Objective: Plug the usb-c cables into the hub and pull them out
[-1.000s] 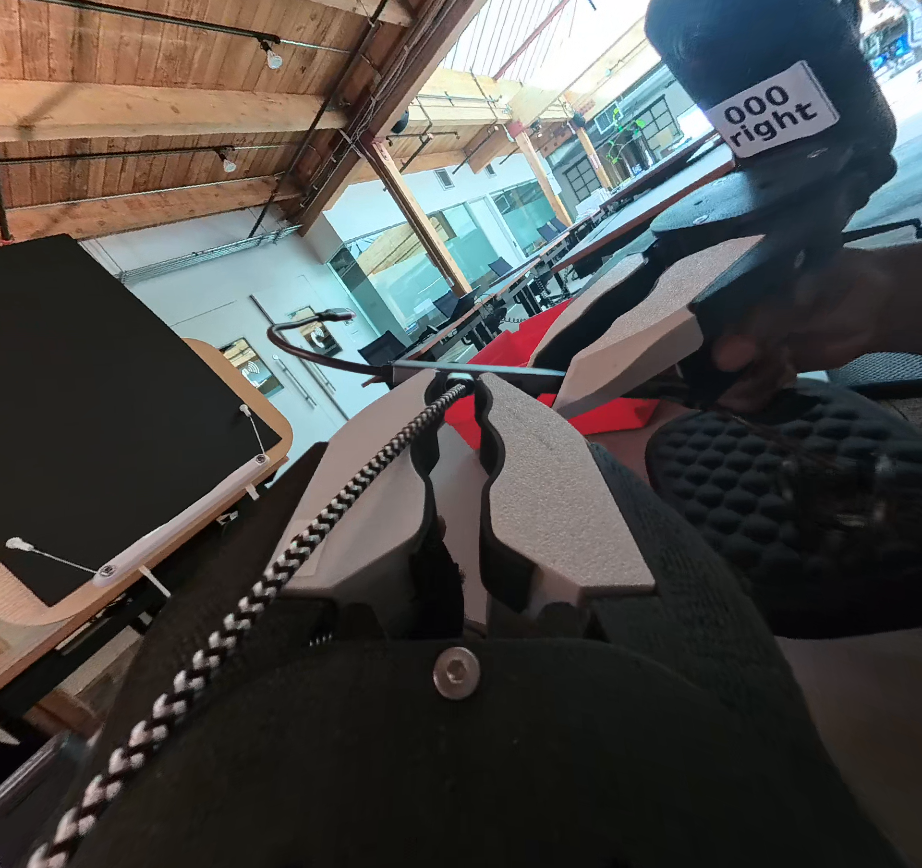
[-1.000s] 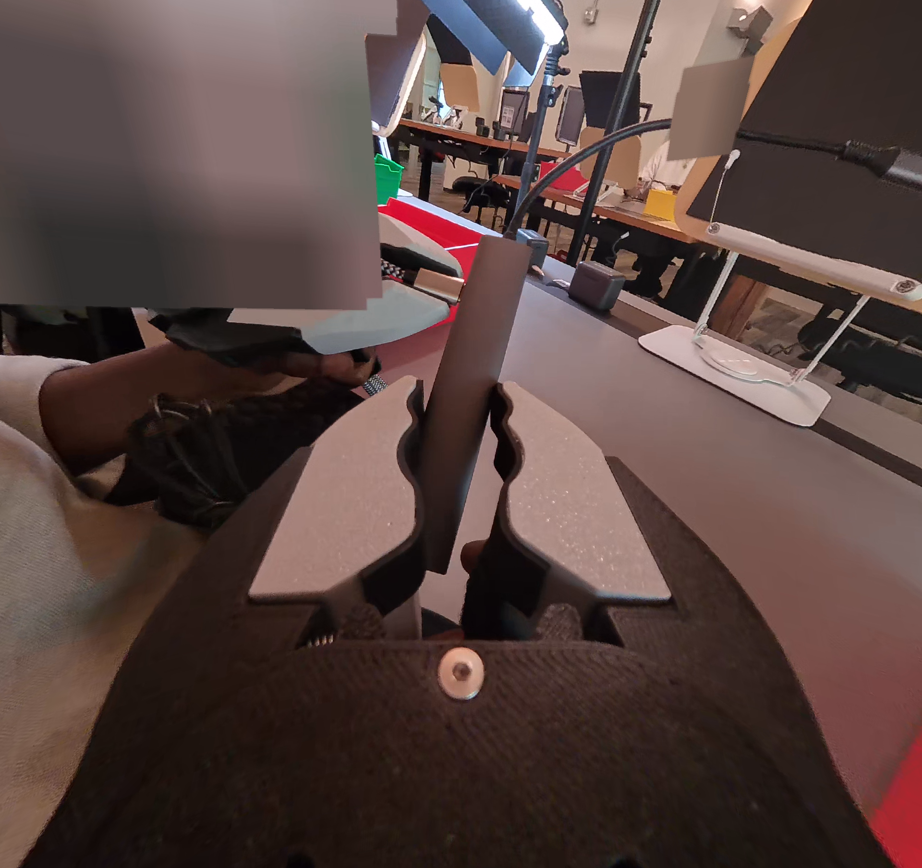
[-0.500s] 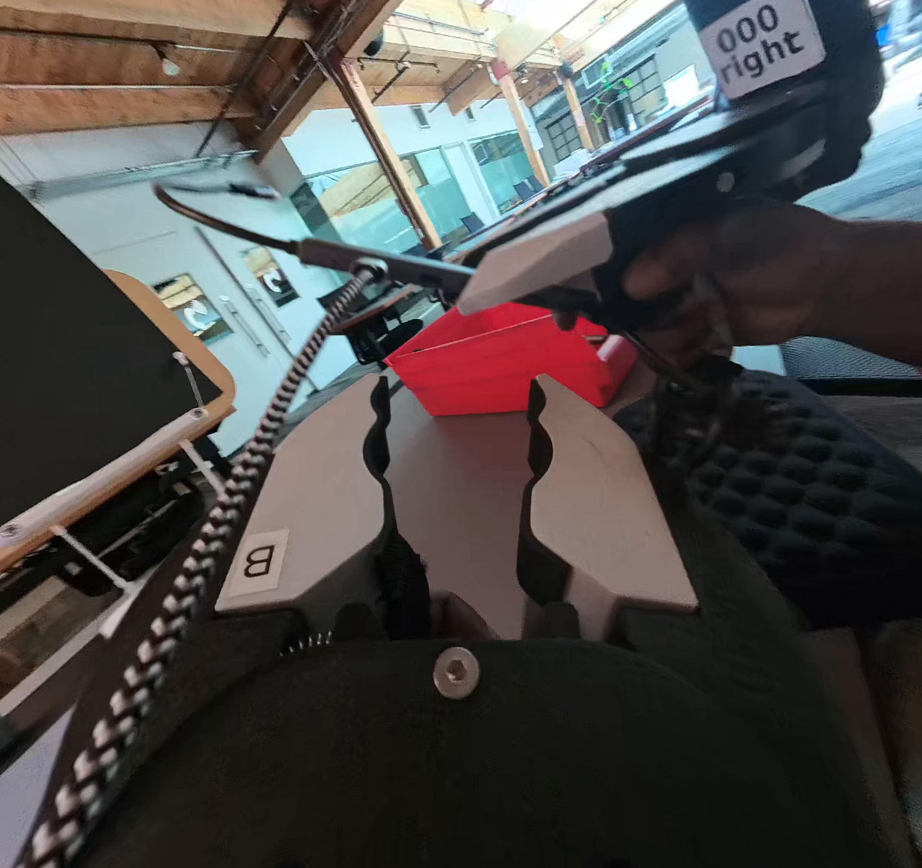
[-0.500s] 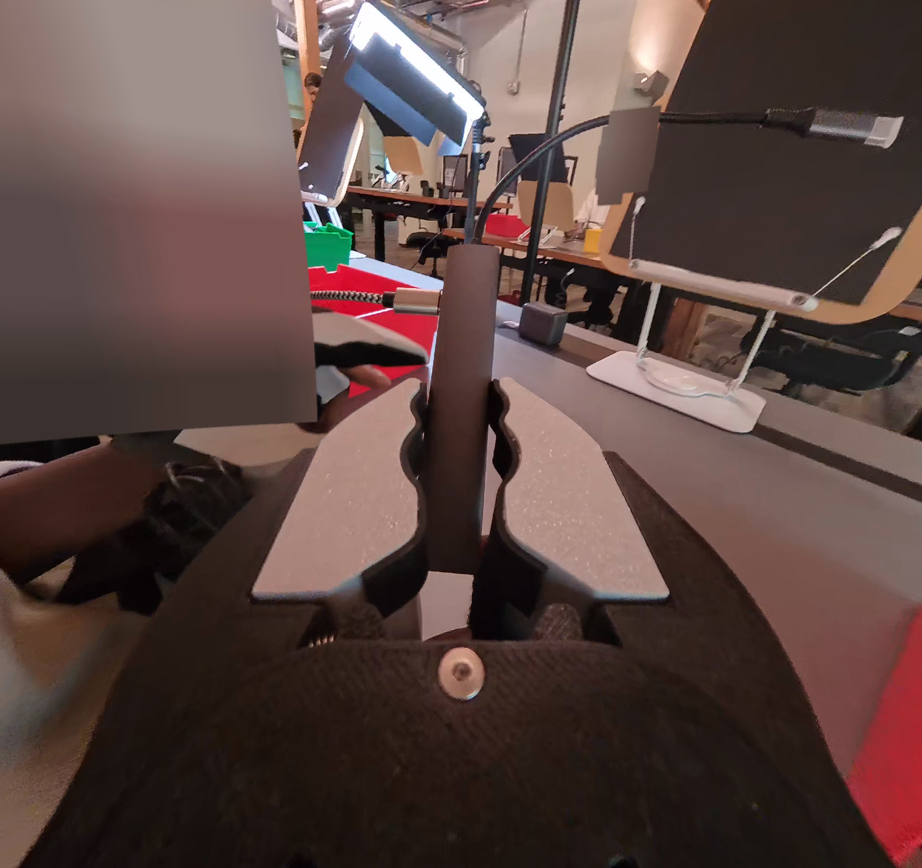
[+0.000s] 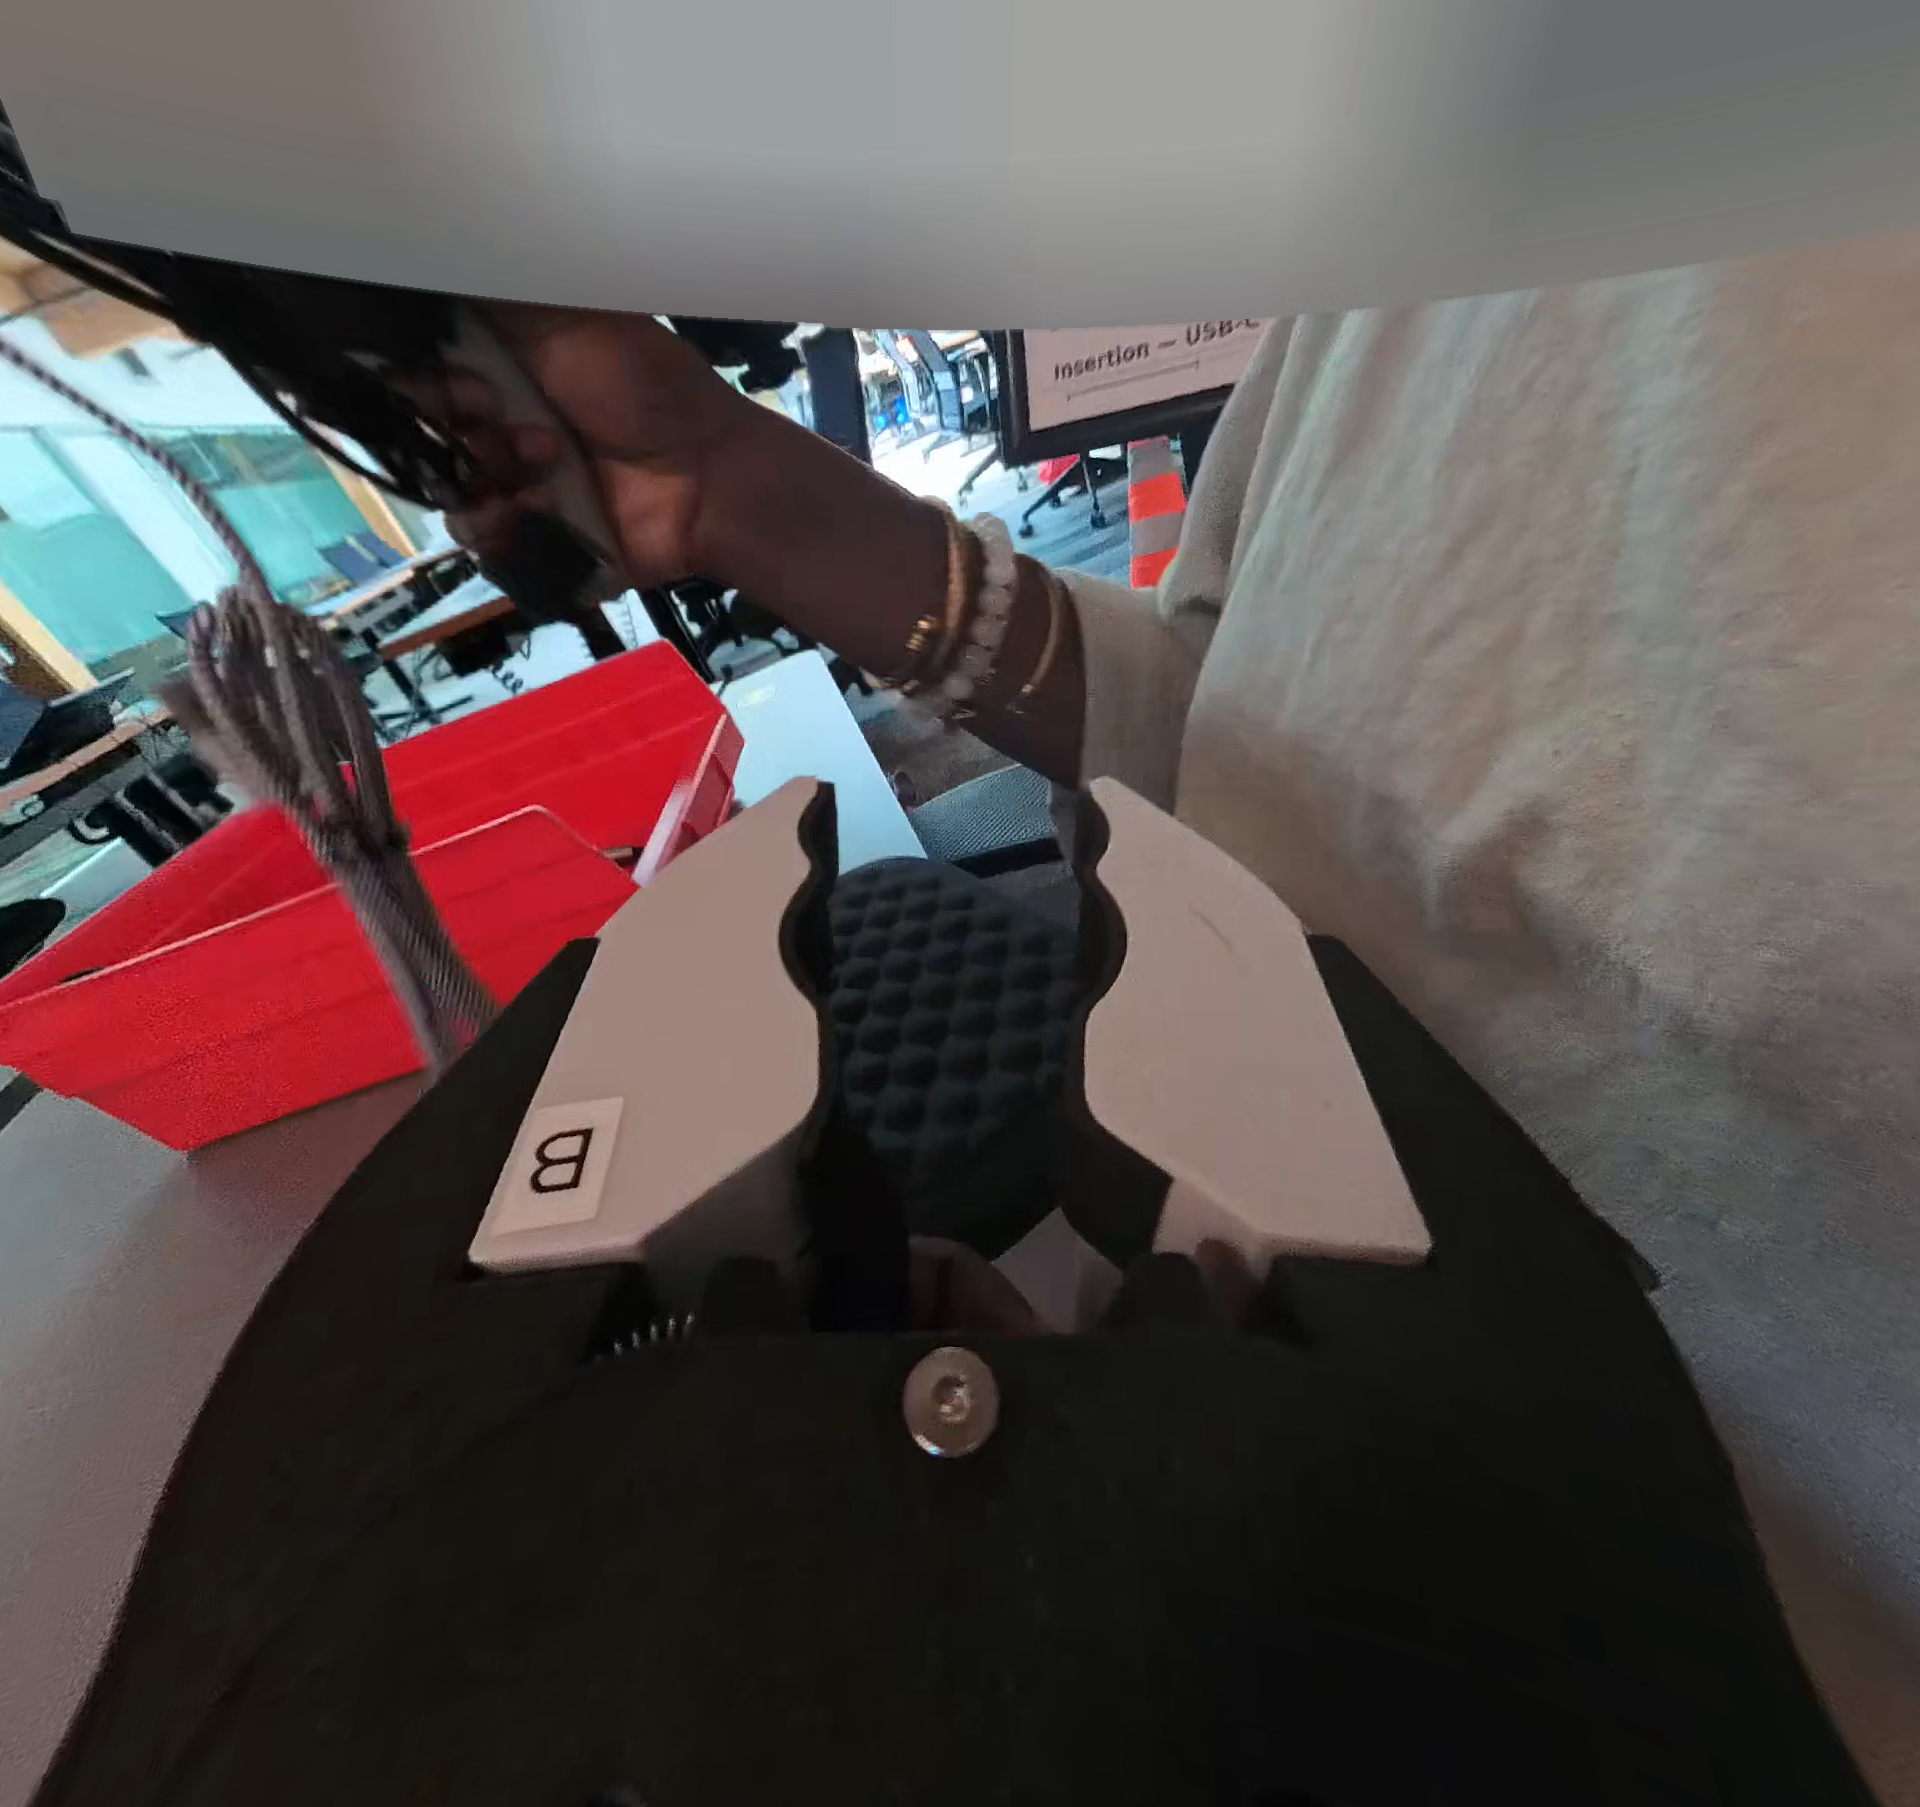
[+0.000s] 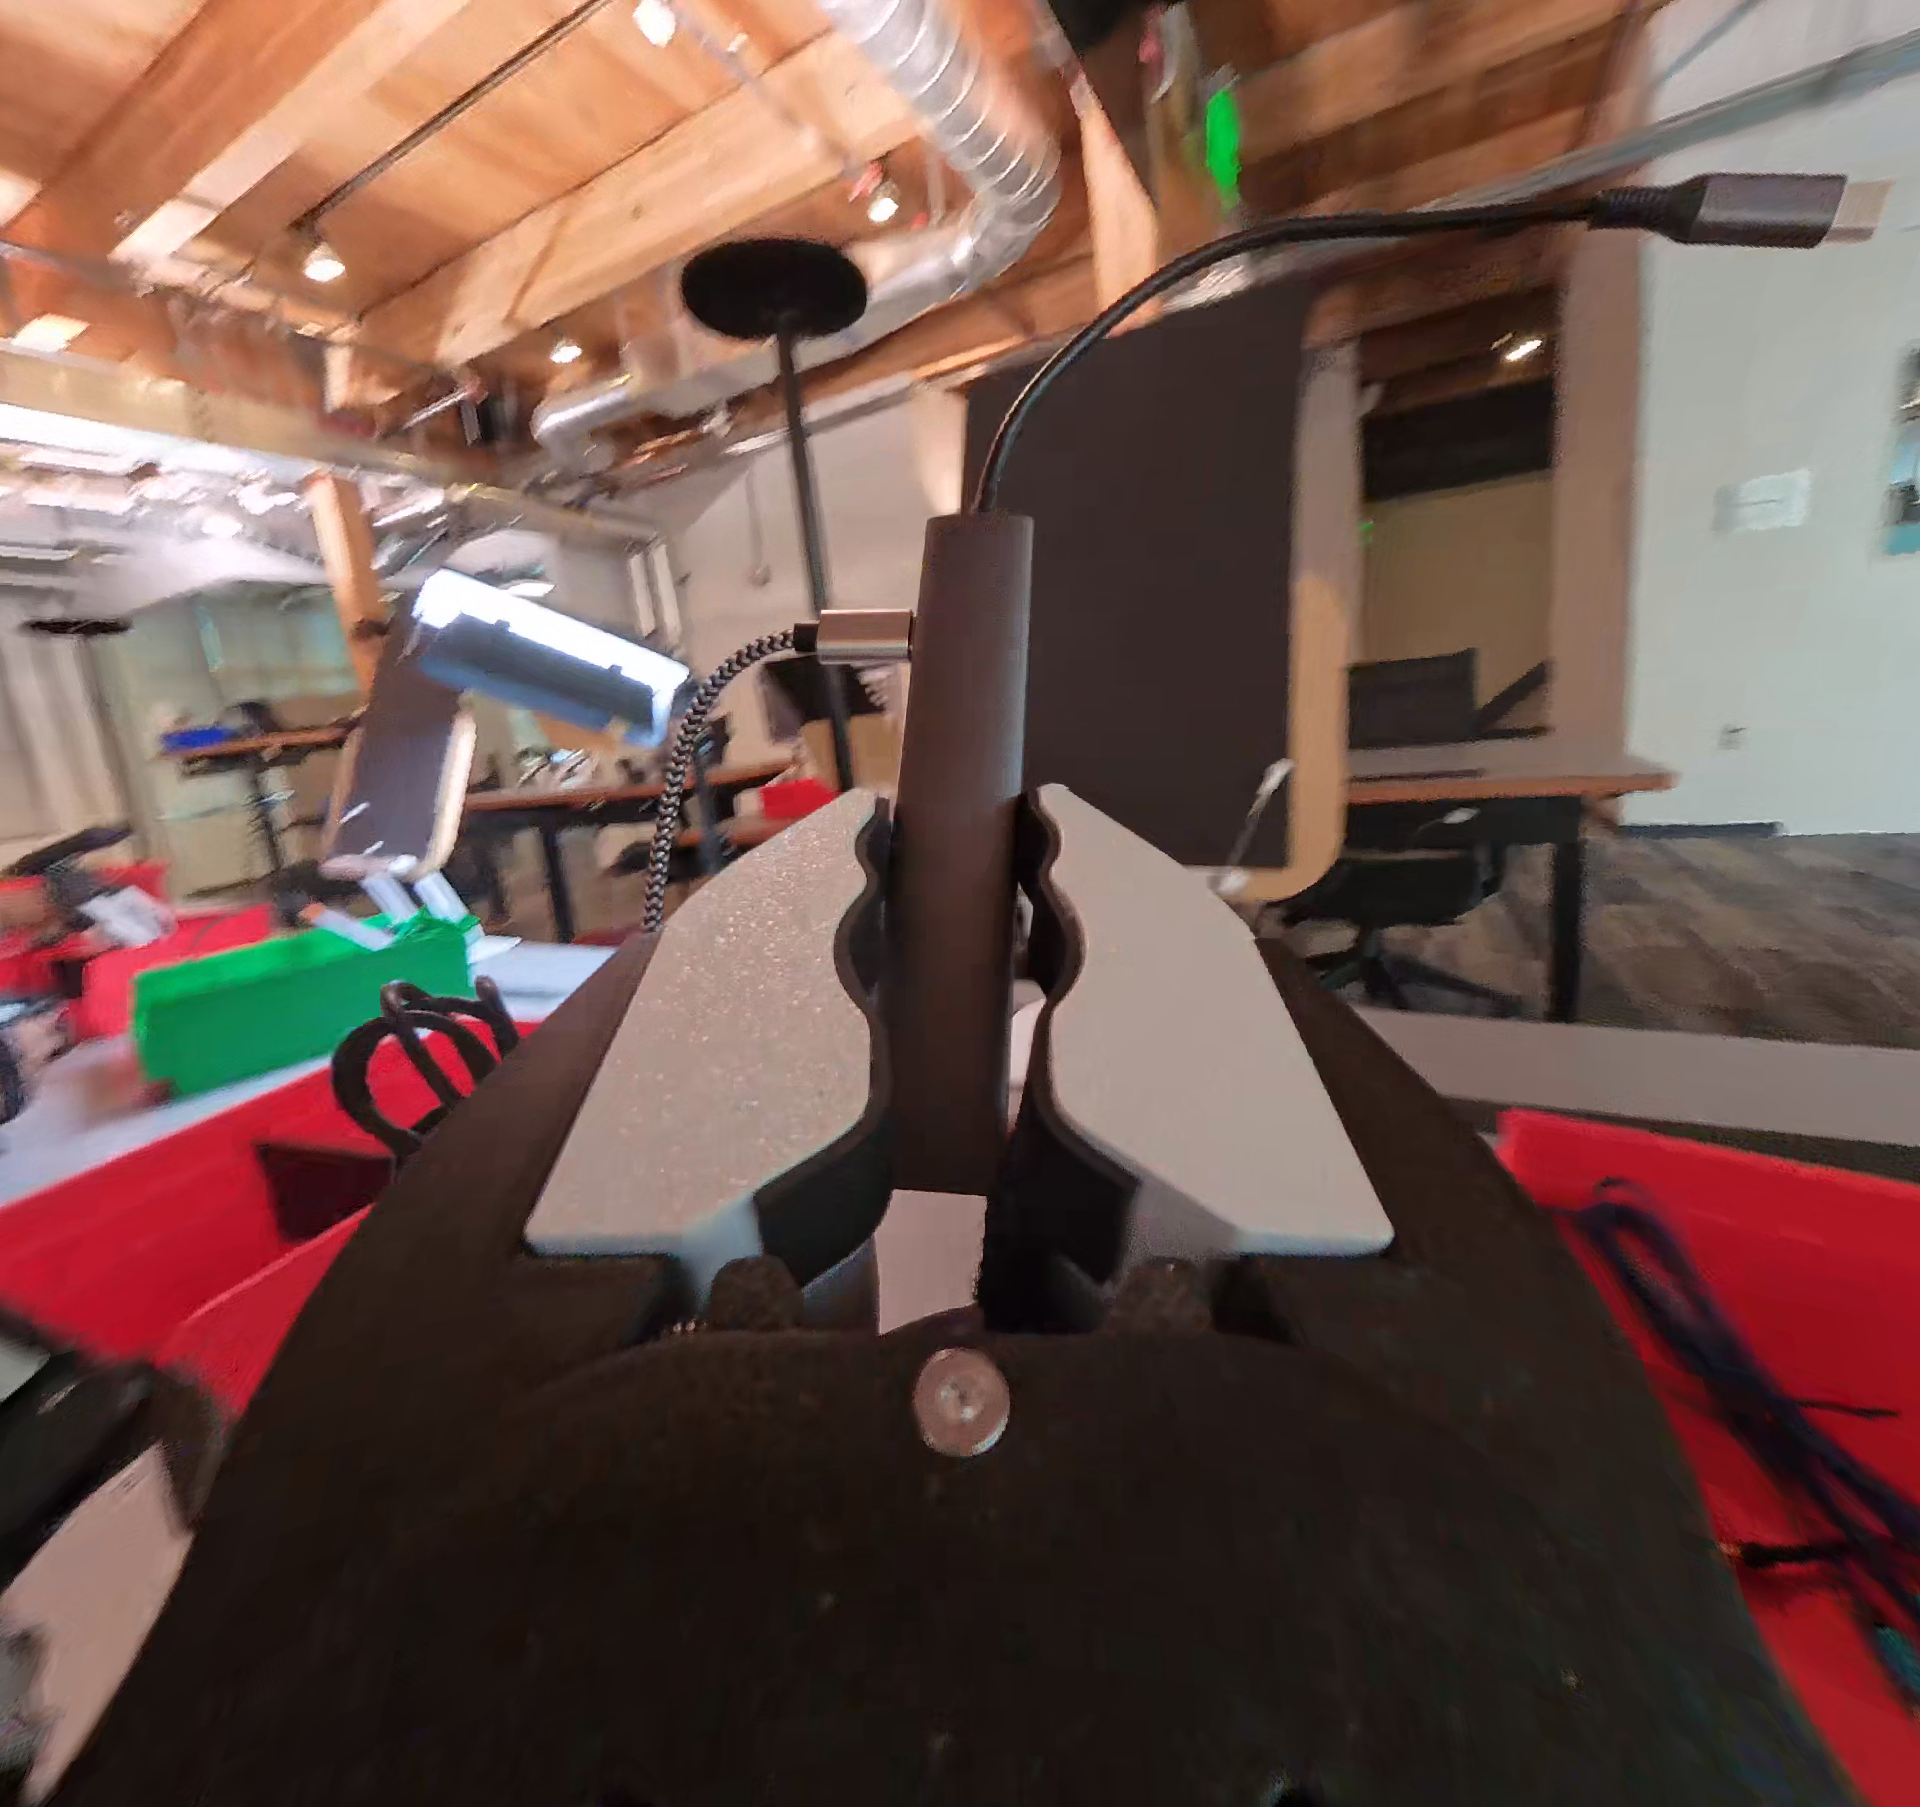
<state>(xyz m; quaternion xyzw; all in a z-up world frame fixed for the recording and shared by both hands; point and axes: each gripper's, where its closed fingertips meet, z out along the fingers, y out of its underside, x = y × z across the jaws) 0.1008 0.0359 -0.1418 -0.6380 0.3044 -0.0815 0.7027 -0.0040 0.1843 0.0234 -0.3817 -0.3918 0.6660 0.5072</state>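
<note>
Hub, a slim dark grey metal bar [image 6: 961, 822], stands upright, pinched in my right fingers [image 6: 956, 926]. Braided black-and-white cable's silver plug [image 6: 862, 637] sits in its side port. Left fingers [image 5: 951, 936] spread, empty. Risk: dangling cable weight levers the plug and twists the hub in my grip.

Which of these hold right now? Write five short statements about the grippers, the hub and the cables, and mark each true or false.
1. The right gripper is shut on the dark slim bar-shaped hub. True.
2. The left gripper holds a cable. False: it is open and holds nothing.
3. A braided black-and-white cable with a metal plug sits in the hub's side. True.
4. The hub's own thin black lead ends in a free plug. True.
5. The red plastic bin sits between the left gripper's fingers. False: it lies off to their left.
</note>
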